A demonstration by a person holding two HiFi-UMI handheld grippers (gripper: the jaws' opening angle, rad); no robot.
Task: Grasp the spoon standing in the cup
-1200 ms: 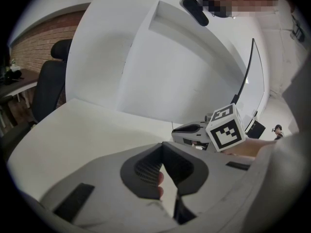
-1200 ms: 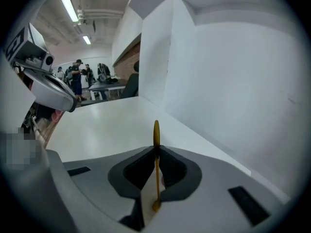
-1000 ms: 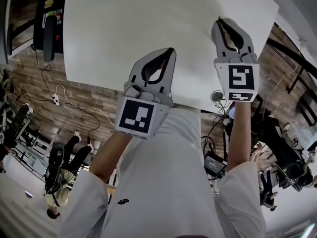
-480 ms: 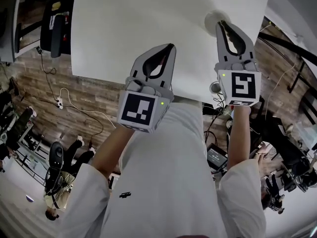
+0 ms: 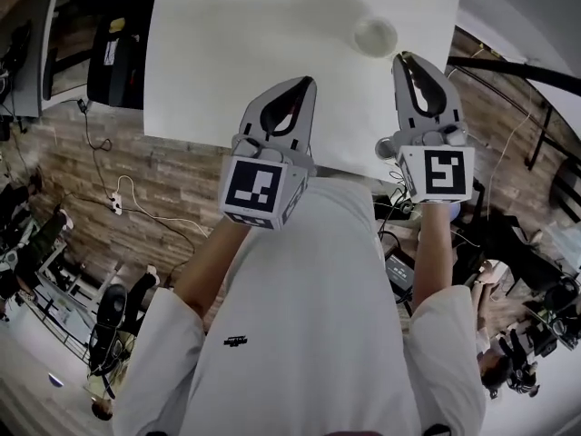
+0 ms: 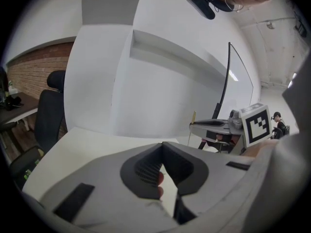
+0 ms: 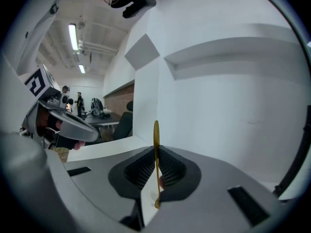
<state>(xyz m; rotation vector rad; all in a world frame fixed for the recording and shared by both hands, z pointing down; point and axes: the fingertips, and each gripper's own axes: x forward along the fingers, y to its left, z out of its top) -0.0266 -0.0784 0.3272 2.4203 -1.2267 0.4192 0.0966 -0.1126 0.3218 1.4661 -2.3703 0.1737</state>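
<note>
The left tool (image 5: pixel 306 82), at 12 o'clock, is pressed together on nothing. The right tool (image 5: pixel 405 57), at 1 o'clock, pinches the upright gold spoon (image 7: pixel 156 135) between its tips. Just beyond sits the white cup (image 5: pixel 375 36) on the counter (image 5: pixel 227 53).

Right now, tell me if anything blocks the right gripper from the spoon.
Nothing visible does. The spoon runs straight through the closed tips of the right gripper, with a pad on either side. The left gripper is off to the side, shut and empty.
</note>
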